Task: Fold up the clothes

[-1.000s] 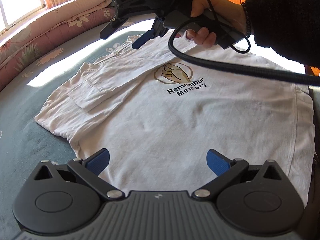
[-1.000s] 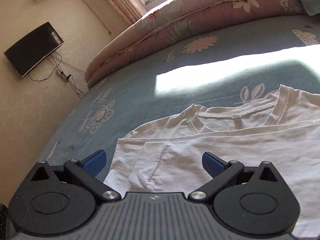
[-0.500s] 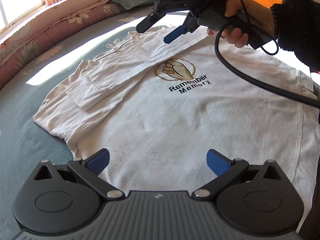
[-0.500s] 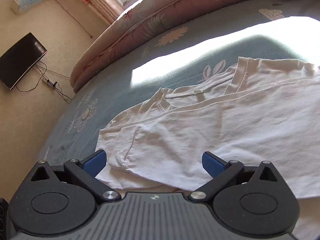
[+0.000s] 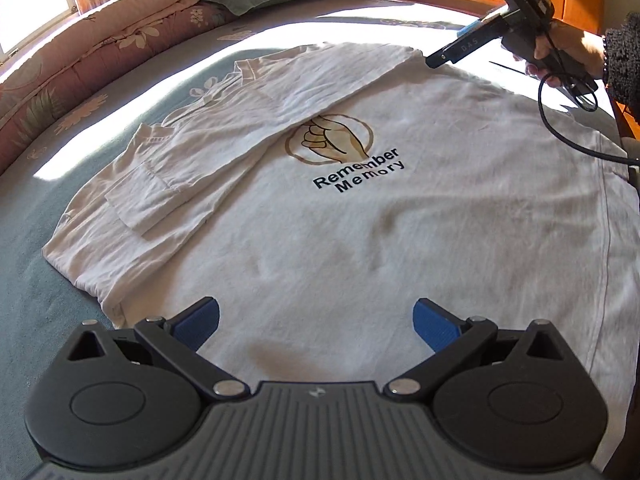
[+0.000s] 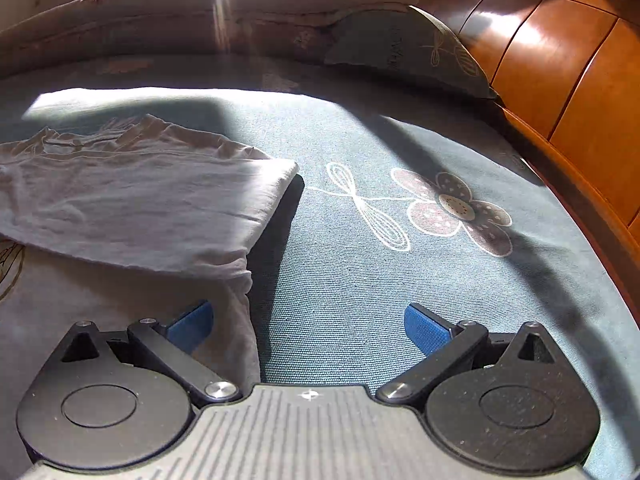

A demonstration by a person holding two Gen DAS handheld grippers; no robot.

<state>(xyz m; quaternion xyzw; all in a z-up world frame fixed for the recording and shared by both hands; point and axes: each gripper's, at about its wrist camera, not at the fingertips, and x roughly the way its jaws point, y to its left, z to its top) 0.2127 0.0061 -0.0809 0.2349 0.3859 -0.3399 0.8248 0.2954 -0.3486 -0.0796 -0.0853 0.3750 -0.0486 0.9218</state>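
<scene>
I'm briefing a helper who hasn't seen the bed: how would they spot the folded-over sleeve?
On the blue floral bedsheet lies a white T-shirt. Its sleeve lies folded across the chest beside the hand logo: the only hemmed flap lying on top.

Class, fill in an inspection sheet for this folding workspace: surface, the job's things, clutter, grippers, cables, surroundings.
Surface: blue floral bedsheet, sunlit patches.
Job's things: white T-shirt lying flat, one sleeve side folded in over the print.
Clutter: nothing seen.
Grippers: left gripper open over the shirt's near part; right gripper open, over the shirt's edge and the sheet.
Cables: black cable hanging from the right gripper over the shirt.
Surroundings: rolled quilt, pillow, wooden headboard.
</scene>
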